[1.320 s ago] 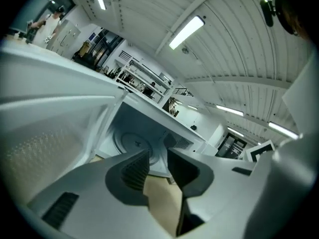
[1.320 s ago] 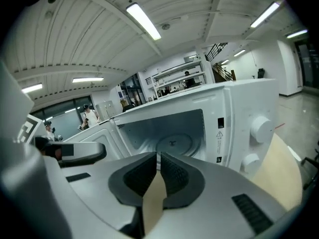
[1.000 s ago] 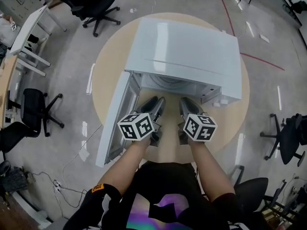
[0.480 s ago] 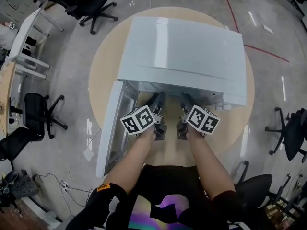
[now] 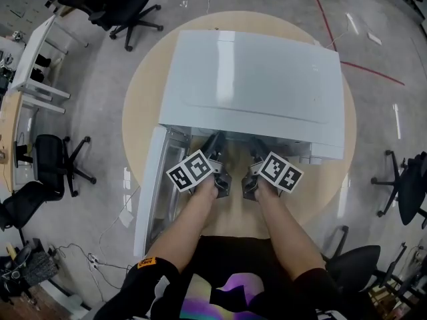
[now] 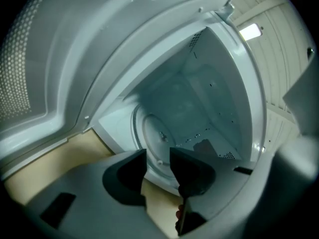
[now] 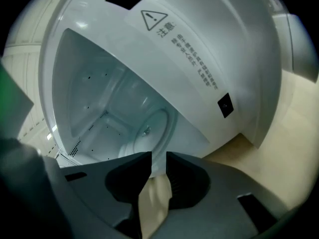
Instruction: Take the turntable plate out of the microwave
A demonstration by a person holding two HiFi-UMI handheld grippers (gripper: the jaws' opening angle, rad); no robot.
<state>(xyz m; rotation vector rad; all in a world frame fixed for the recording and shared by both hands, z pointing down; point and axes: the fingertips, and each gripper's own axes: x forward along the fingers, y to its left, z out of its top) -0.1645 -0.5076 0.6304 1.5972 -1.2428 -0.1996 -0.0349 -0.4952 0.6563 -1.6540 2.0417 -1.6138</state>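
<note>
At the far left of the head view we see a black swivel office chair (image 5: 48,157) on the grey floor (image 5: 100,145). Next comes the round beige wooden counter (image 5: 143,112), which carries the white box-shaped microwave (image 5: 253,85). Its white door (image 5: 157,179) hangs swung open on the left side.

Just right of that door we hold the left tongs (image 5: 215,142), with the tips at the mouth of the oven, under the front edge of its top. In the left gripper view the two dark jaws stand spread, with nothing pinched. Through the gap we see the near rim of the clear round glass turntable plate (image 6: 154,133) and a strip of the counter. The plate lies flat on the floor of the cavity, inside the microwave and ahead of the tips. No pad presses on it.

Just to the right, the right tongs (image 5: 257,147) point into the same opening, beside the left tongs. In the right gripper view the jaws stand a little apart, with a narrower gap than the left pair's, and they grip nothing. The counter shows between them, and the plate lies beyond them on the cavity floor. A warning label with a triangle (image 7: 162,26) runs along the front frame of the microwave.

At the far right of the head view a red line (image 5: 370,73) crosses the floor.
</note>
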